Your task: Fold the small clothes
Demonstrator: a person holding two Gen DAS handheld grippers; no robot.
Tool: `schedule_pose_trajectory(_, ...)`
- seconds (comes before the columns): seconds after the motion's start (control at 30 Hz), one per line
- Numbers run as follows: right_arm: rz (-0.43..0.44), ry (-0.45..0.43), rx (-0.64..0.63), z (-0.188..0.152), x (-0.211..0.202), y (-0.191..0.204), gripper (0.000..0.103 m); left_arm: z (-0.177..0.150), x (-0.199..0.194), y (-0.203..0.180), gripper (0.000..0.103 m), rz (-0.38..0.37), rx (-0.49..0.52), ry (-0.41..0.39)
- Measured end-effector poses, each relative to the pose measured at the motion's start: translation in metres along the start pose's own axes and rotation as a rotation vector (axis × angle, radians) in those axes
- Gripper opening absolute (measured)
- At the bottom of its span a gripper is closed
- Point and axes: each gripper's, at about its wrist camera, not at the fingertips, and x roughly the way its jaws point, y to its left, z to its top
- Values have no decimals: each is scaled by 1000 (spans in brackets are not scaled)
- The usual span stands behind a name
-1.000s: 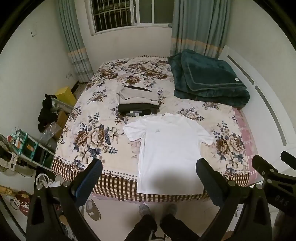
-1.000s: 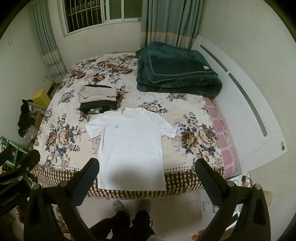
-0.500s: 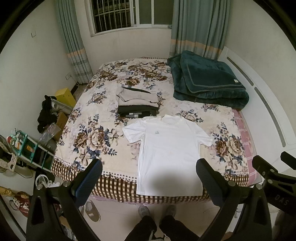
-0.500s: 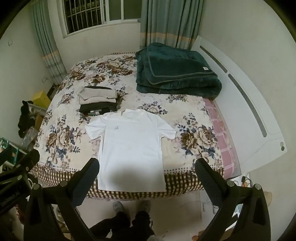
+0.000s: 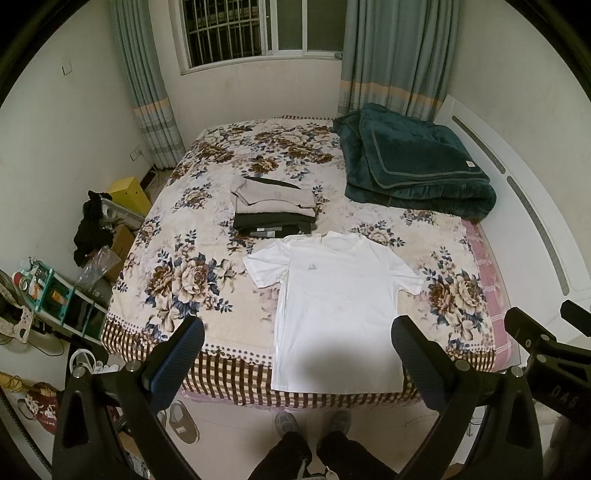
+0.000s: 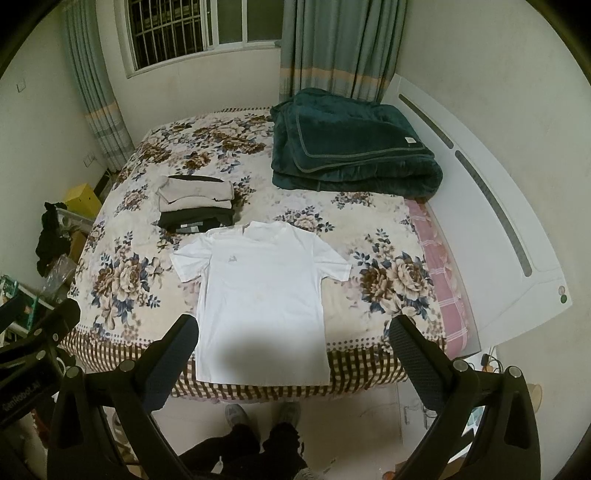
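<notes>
With the white T-shirt [image 5: 336, 306] lying flat and face up just in front of the folded stack [image 5: 273, 210], hem at the bed [image 5: 177, 266] edge, the left gripper [image 5: 297, 350] and right gripper [image 6: 293, 343], both wide and empty, should probably pinch one sleeve and that side's hem together, folding inward.

Indoor artificial light fills both views, warm and fairly dim; the window [image 5: 258, 31] at twelve o'clock is dark behind its bars. The white t-shirt [image 5: 338, 314] is the brightest surface, nearly blown out, with a soft dark shadow across its hem at six o'clock. Fisheye distortion bends the walls and the headboard [image 6: 480, 206] toward three o'clock, and black vignetting cuts every corner. Focus is sharp mid-frame; shadowed areas look grainy.
</notes>
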Motion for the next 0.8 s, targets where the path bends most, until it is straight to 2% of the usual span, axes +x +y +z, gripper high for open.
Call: schedule_pose_trajectory(0.8, 1, -7, 0, 5, -4, 1, 103, 4, -1, 3, 103, -6, -2, -7)
